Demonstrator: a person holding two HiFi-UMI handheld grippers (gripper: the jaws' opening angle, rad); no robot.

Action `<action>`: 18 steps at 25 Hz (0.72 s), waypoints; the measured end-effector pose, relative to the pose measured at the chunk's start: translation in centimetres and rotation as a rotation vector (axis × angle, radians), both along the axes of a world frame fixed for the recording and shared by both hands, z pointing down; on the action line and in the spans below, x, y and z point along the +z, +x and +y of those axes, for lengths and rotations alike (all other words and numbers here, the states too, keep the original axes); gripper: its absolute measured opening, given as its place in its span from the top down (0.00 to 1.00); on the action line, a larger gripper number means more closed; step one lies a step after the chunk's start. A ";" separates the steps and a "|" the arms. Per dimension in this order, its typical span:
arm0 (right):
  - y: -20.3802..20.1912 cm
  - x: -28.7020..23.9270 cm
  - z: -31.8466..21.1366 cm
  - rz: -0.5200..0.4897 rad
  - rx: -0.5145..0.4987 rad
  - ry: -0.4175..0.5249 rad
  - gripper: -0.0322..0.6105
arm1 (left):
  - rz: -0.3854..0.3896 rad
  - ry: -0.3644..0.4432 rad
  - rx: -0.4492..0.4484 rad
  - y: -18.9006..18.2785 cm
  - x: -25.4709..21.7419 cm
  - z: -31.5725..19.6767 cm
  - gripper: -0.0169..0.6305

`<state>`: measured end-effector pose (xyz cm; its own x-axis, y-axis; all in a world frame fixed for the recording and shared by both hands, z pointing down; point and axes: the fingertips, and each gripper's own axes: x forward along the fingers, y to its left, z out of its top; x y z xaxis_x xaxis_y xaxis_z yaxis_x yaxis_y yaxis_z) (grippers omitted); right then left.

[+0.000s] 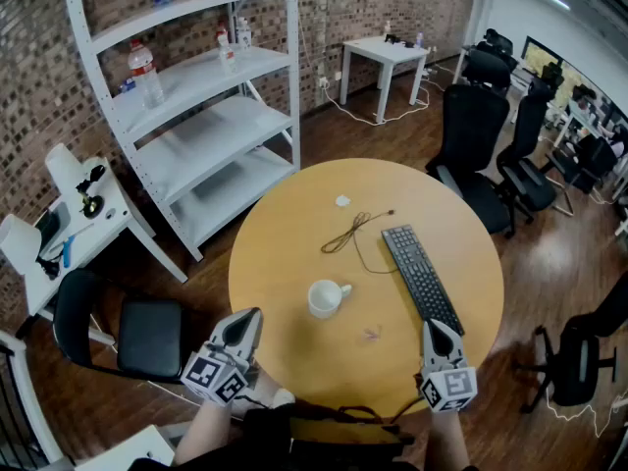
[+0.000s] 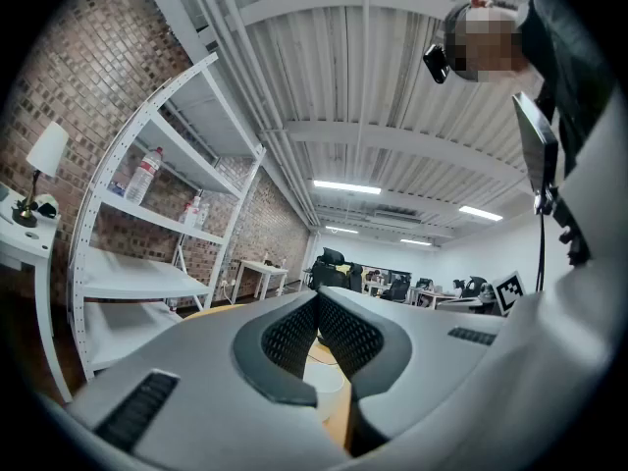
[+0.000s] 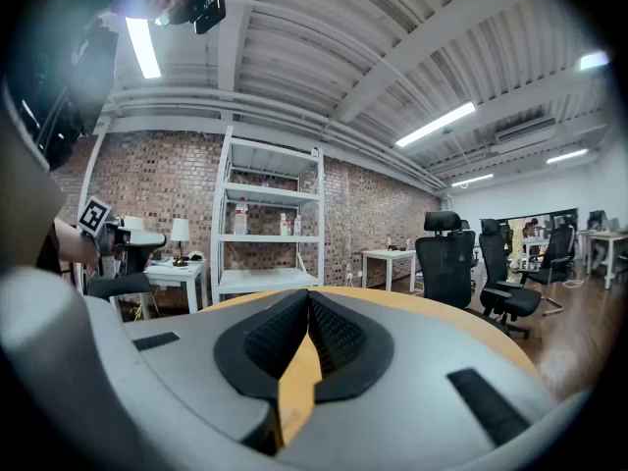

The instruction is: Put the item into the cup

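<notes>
Black keyboard (image 1: 422, 277) near the cup (image 1: 327, 298) shows only in head view

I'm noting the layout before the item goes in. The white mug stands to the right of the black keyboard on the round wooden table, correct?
Not quite. The head view shows the white ceramic mug standing to the left of the black keyboard, not to its right. Both do sit on the round wooden table.
</notes>
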<state>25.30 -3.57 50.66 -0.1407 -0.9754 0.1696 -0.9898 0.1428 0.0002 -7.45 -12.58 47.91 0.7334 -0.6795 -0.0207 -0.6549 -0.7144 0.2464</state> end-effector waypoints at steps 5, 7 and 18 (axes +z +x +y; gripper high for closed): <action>-1.7 2.5 -2.2 0.013 -0.082 -0.090 0.83 | 0.003 0.002 -0.012 0.1 -0.3 -0.9 0.97; -2.7 4.4 -2.6 0.019 -0.120 -0.162 0.77 | 0.000 -0.004 -0.020 -0.2 -0.3 -1.0 0.97; -5.5 16.8 -4.2 0.131 -0.190 -0.517 0.68 | -0.031 -0.071 -0.087 -2.4 0.9 -0.2 0.97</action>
